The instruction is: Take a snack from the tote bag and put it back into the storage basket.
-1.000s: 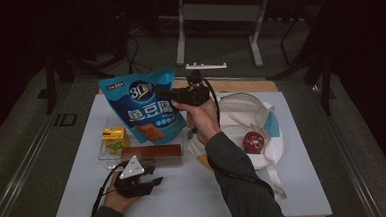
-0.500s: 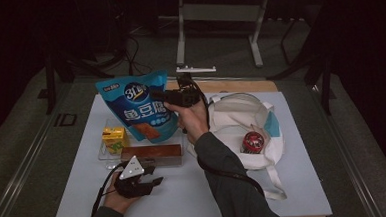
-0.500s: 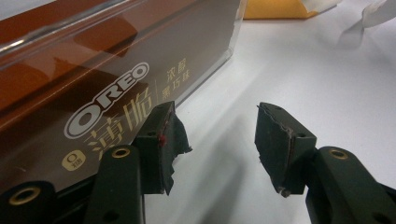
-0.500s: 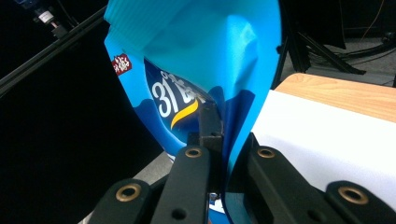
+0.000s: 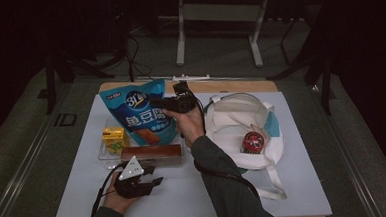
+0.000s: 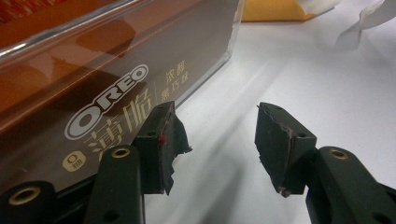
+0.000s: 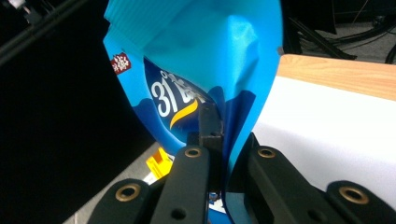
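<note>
One soft, crinkly blue snack bag (image 5: 140,114) hangs above the table's (image 5: 295,183) far-left side, pinched at its edge by the right tool (image 5: 166,104); light, so gripping the seam suits. Left tool (image 5: 152,183) rests open.

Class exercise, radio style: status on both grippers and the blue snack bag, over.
Right gripper shut on blue snack bag, held upright. Left gripper open, beside Oreo box, holding nothing. White tote bag lies open alongside, nothing blocking.
</note>
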The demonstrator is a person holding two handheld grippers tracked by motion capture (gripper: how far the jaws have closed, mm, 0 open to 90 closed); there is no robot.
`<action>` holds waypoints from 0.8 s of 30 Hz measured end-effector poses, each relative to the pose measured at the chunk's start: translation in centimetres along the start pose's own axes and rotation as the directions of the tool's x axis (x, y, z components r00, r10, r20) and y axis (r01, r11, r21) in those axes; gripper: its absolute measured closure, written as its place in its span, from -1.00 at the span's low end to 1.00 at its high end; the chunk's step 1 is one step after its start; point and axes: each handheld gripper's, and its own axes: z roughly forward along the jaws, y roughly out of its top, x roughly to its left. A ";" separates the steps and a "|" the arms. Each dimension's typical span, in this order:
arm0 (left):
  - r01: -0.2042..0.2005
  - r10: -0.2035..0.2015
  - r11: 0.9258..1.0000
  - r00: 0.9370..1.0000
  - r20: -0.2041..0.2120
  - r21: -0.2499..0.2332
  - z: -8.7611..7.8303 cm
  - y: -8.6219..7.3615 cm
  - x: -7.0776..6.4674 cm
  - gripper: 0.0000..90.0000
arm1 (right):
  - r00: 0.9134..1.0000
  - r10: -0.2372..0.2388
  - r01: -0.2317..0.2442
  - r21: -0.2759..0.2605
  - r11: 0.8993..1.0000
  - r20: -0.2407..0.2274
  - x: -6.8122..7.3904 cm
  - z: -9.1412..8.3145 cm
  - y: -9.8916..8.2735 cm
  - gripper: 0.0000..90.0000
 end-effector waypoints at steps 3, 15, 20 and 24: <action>0.001 -0.001 1.000 1.000 0.000 0.000 0.0 0.0 0.0 0.08 | 1.000 0.010 -0.010 -0.006 1.000 -0.005 -0.5 -0.4 -0.2 0.97; -0.001 0.001 1.000 1.000 -0.005 0.004 0.1 0.0 -0.1 0.07 | 0.990 -0.134 0.131 0.074 0.989 0.037 0.1 -2.0 -0.4 0.77; -0.002 0.002 1.000 1.000 -0.007 0.005 0.1 0.0 -0.1 0.07 | 0.981 -0.173 0.161 0.132 0.978 0.086 -0.3 -2.1 -1.2 0.61; -0.001 0.001 1.000 1.000 -0.006 0.006 0.1 0.0 -0.1 0.07 | 0.983 -0.165 0.154 0.132 0.979 0.076 -0.9 -2.4 -1.9 0.48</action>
